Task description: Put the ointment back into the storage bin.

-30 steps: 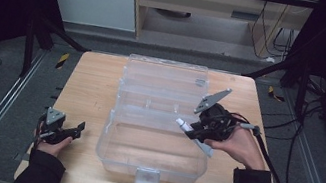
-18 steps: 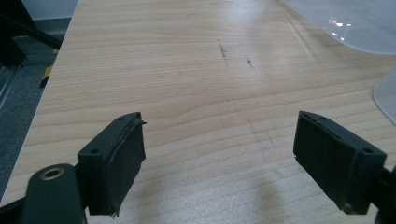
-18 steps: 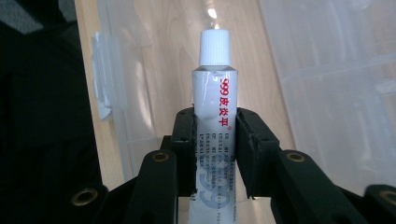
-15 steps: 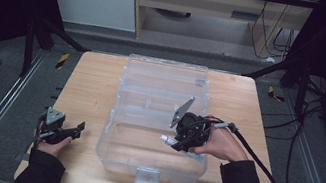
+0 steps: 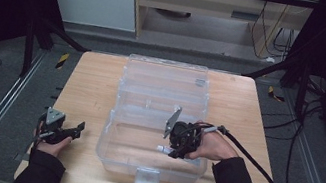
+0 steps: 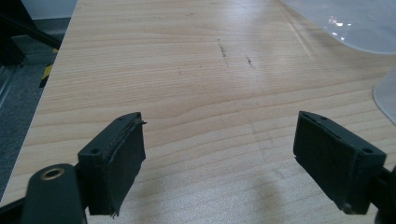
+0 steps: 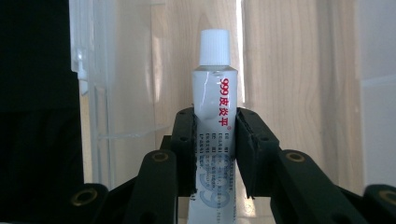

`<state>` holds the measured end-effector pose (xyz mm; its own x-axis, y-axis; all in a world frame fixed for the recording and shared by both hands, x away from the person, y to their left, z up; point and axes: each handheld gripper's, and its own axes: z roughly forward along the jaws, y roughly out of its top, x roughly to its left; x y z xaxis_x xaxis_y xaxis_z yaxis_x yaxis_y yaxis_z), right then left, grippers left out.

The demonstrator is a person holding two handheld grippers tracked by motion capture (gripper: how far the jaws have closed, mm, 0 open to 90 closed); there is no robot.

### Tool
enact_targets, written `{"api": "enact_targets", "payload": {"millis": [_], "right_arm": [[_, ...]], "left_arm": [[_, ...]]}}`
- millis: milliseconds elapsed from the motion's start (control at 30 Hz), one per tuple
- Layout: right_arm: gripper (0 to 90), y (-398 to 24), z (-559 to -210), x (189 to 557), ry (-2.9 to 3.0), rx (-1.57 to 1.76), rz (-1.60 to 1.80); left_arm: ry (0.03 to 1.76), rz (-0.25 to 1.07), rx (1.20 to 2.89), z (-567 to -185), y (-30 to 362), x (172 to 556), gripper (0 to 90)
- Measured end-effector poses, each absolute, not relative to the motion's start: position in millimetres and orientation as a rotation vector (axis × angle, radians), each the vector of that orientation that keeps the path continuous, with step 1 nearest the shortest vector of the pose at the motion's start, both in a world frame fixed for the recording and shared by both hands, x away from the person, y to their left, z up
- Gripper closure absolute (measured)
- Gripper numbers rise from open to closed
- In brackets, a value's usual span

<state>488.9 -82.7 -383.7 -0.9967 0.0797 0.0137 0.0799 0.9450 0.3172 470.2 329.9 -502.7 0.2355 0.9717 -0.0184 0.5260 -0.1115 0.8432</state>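
Observation:
A clear plastic box (image 5: 124,153) lies open on the wooden table, its lid (image 5: 163,79) folded back. My right gripper (image 5: 172,150) hangs over the box's near compartment, shut on a white ointment tube (image 5: 163,149). In the right gripper view the tube (image 7: 214,98) stands between the jaws with its white ribbed cap pointing away and red print along its side; the right gripper (image 7: 215,154) clamps its lower half. My left gripper (image 5: 74,129) rests at the table's near left, open, clear of the box. Its pads (image 6: 116,161) stand wide apart over bare wood.
The box's clear wall (image 7: 95,93) stands left of the tube. A corner of the clear box (image 6: 385,93) shows at the right of the left gripper view. Metal rails and cables run on the floor beside the table (image 5: 97,80).
My right gripper has carried the tube leftward and toward the person, from over the box's right edge to inside its near compartment. The left gripper has stayed put.

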Motion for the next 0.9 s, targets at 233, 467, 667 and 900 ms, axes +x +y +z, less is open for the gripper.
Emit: {"api": "enact_targets", "payload": {"millis": [233, 467, 667, 900], "right_arm": [[69.8, -81, -398, 488, -3.108, -0.047, -0.462], [69.8, -80, -413, 487, -3.096, -0.035, -0.411], [69.6, -79, -426, 488, -3.096, -0.048, -0.374], [69.6, -76, -434, 487, -3.095, -0.042, -0.349]], "left_arm": [[1.391, 0.742, 1.750, -503, 330, 470, 16.0], [1.391, 0.740, 1.752, -503, 330, 470, 16.0], [1.390, 0.742, 1.752, -503, 330, 470, 16.0], [1.389, 0.741, 1.753, -503, 330, 470, 16.0]]}}
